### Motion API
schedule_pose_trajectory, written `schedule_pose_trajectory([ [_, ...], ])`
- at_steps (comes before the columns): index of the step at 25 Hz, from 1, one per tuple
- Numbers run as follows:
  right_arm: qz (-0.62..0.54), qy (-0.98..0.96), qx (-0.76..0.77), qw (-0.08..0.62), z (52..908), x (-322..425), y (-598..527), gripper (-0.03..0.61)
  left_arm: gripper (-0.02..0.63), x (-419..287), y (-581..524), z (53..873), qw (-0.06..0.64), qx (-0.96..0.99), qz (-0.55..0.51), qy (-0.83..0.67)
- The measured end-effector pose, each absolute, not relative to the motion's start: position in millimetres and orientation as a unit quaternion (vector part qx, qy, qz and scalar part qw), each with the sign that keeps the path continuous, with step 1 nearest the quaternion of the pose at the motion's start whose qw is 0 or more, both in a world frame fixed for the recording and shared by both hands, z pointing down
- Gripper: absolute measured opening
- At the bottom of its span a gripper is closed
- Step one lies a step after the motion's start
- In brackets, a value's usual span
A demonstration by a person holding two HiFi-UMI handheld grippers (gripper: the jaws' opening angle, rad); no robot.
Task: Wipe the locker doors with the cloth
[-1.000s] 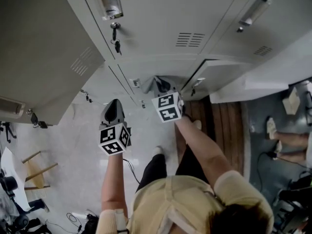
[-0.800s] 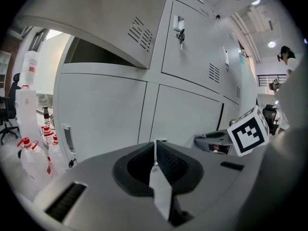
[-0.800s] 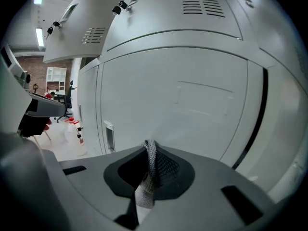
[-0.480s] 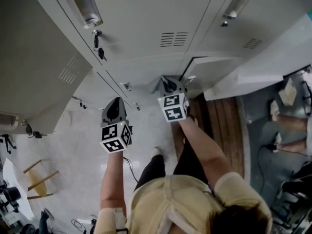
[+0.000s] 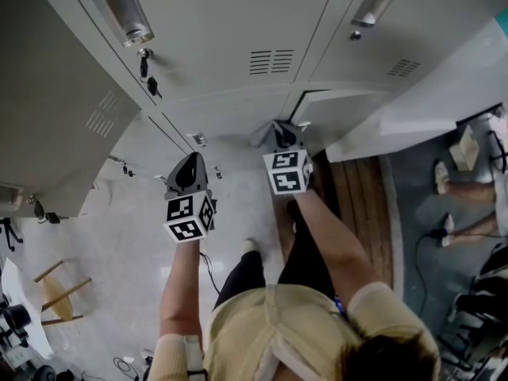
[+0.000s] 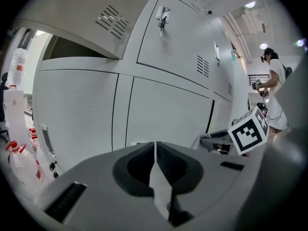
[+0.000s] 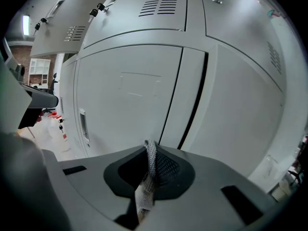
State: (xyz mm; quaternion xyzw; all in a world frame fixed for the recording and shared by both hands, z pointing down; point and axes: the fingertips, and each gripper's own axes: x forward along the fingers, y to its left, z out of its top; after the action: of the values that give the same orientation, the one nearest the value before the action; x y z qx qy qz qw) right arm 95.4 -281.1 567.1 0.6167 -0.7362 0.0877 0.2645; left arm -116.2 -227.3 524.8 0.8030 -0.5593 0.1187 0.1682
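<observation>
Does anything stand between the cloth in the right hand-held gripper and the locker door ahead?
Nothing visible: the right hand-held gripper is shut on the cloth, with only air up to the lower locker door.

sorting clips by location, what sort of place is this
Probably a locker or changing room: rows of grey metal lockers with vent slots, keys hanging from one lock, and wooden slats on the floor in front of them.
</observation>
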Motion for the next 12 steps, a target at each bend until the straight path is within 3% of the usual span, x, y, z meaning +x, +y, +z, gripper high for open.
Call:
schedule_pose_trajectory([
  [12,0.095,-0.781,0.568,0.241,557.0,67.4,-245.2,0.018,0.014,-125.5,-211.1,530.1,0.168,0.794,0.117,-0.572],
])
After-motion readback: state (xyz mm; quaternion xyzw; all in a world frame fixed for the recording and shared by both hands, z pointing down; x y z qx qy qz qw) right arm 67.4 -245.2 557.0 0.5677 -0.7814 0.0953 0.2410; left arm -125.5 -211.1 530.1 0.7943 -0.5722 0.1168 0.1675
